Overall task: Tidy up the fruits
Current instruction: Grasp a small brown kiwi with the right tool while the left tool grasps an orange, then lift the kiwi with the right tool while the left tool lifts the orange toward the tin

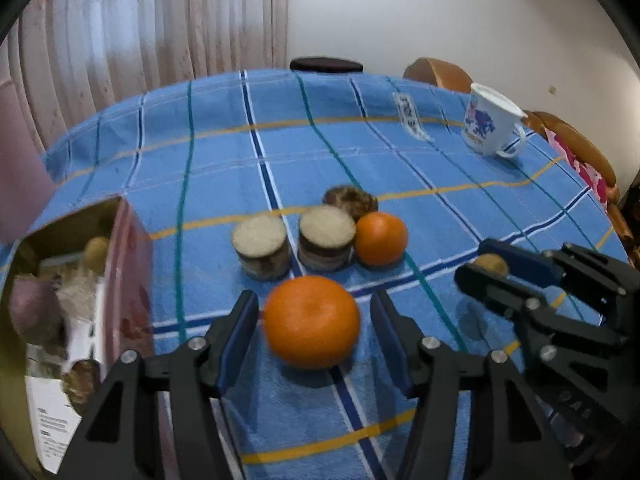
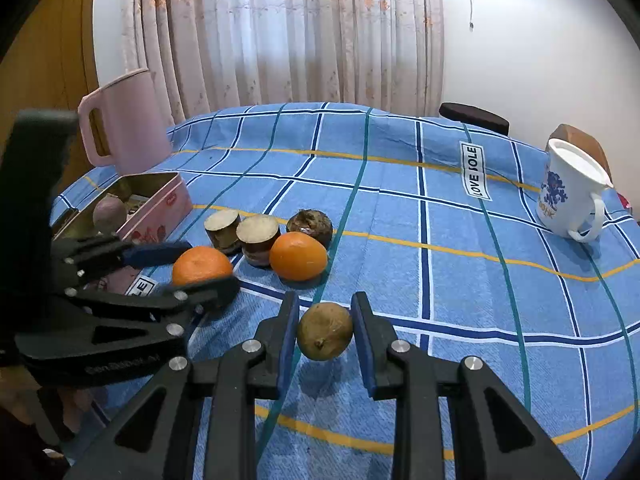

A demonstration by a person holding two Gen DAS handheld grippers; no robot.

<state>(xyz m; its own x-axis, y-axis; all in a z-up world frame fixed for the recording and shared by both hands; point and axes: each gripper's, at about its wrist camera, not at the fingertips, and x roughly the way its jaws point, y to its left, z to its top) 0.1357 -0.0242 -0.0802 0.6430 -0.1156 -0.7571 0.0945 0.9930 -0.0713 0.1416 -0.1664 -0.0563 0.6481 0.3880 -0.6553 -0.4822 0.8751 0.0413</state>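
A few fruits already lie in the pink tin [image 2: 160, 208]; two oranges and three cut pieces wait on the blue cloth [image 2: 440, 264]. The left gripper [image 1: 314, 324] straddles the near orange [image 1: 312, 322] without touching it, while the right gripper [image 2: 325, 334] is clamped on a small brown fruit [image 2: 325, 331], so most sorting remains.

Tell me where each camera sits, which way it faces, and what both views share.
Left wrist: rides the left gripper, looking down-forward at the near orange between its open fingers; right gripper at right.
Right wrist: rides the right gripper, shut on a brown fruit; left gripper at left.
Shared: both oranges, pink tin, white mug.
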